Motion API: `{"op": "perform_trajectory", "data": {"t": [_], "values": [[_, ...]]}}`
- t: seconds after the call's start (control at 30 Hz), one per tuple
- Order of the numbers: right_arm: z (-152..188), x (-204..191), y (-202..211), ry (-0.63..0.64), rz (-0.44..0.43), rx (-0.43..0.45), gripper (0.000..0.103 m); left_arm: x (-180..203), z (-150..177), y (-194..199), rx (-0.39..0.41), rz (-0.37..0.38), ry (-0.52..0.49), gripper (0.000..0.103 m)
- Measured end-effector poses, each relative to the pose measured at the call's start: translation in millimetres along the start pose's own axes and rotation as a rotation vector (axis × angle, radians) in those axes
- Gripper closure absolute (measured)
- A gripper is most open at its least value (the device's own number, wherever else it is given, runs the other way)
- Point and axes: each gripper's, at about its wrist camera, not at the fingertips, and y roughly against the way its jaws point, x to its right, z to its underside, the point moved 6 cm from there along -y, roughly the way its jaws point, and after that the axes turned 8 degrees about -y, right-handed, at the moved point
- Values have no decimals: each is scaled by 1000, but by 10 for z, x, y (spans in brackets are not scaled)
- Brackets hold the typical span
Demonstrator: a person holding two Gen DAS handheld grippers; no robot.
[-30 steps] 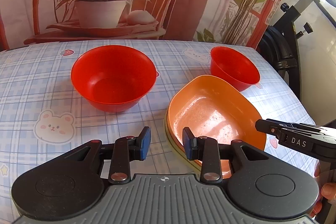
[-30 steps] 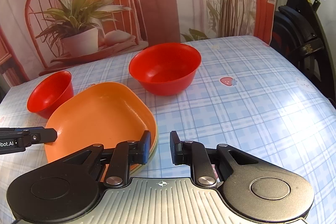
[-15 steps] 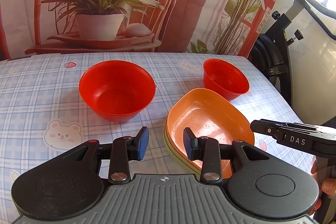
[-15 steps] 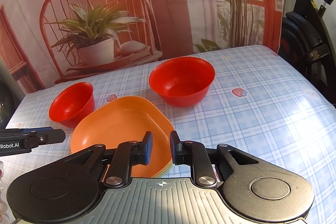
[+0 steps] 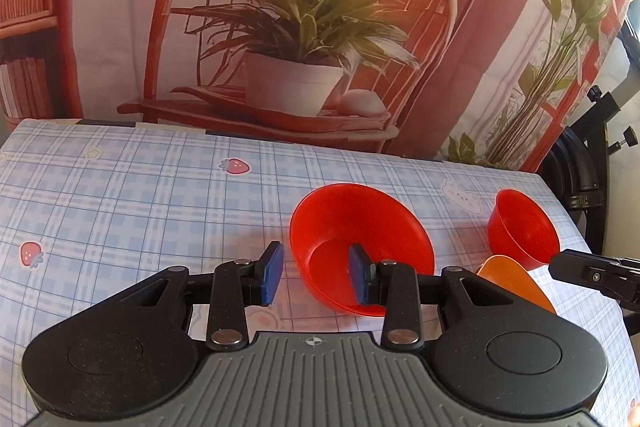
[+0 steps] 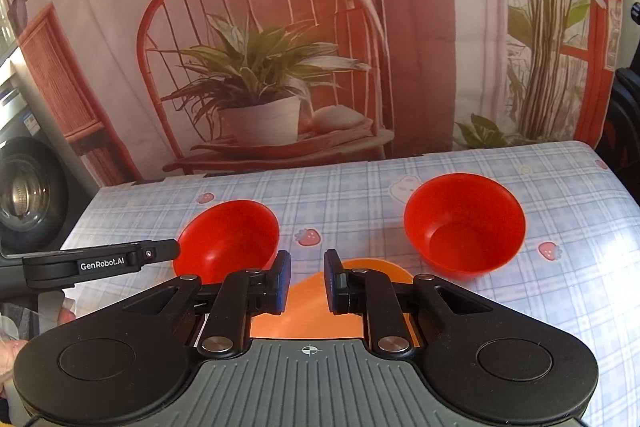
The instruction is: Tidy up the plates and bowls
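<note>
Bowls and a plate sit on a surface point(image 5: 120, 195) covered with a pale blue checked cloth printed with strawberries and bear faces. A large red bowl point(image 5: 360, 259) stands upright just beyond the fingers of the left gripper point(image 5: 316, 277); its near rim shows in the gap between them and the right finger overlaps its inside in the picture, though nothing shows that either finger touches it. Those fingers point(image 5: 270, 277) stand apart, released, with nothing gripped. To their right, farther off, is a smaller red bowl point(image 5: 522, 227), and below it an orange plate point(image 5: 508, 279), largely hidden behind the gripper body.

From the right wrist view, the right gripper point(image 6: 307, 283) hangs over the orange plate point(image 6: 308, 301), which fills the narrow gap between its fingers point(image 6: 282, 283) and runs under them. These fingers are a small way apart and clasp nothing. The smaller red bowl point(image 6: 228, 245) lies beyond and left of them, the large red bowl point(image 6: 464, 227) beyond and right, well apart from each other.

One finger of the other gripper reaches in from the side of each view. Behind the surface hangs a printed backdrop point(image 6: 260, 75) showing a red chair and a potted plant.
</note>
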Motion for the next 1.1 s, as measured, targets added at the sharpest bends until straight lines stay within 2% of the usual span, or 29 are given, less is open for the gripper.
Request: {"op": "perform_trajectory", "data": {"t": [0.17,0.3,0.4,0.5,0.53,0.6,0.63,0.87,1.1], "values": [[-70,-232,-496,-26,-28,-68,86,-69,51,-164,-17,7,69,66],[-70,-276,-885,-71,13,-122,85,-133,92,-249,-23,29,123,66],[-38,-207,-1060,-111,68,-126,81,-155,154,-265,-26,44,112,67],[18,-163,-1147,-163,59,-141,85,-167,189,-291,-27,63,108,75],[36,-171,-1152,-168,53,-143,89,-177,198,-282,-21,69,113,77],[66,-222,-1139,-146,56,-141,96,-192,213,-262,-13,64,110,92],[78,-251,-1125,-137,57,-138,97,-193,216,-250,-9,56,103,93],[120,-424,-883,-132,34,-106,98,-216,266,-12,14,36,95,94],[289,-623,-416,-114,17,-39,98,-206,321,444,23,28,117,94]]}}
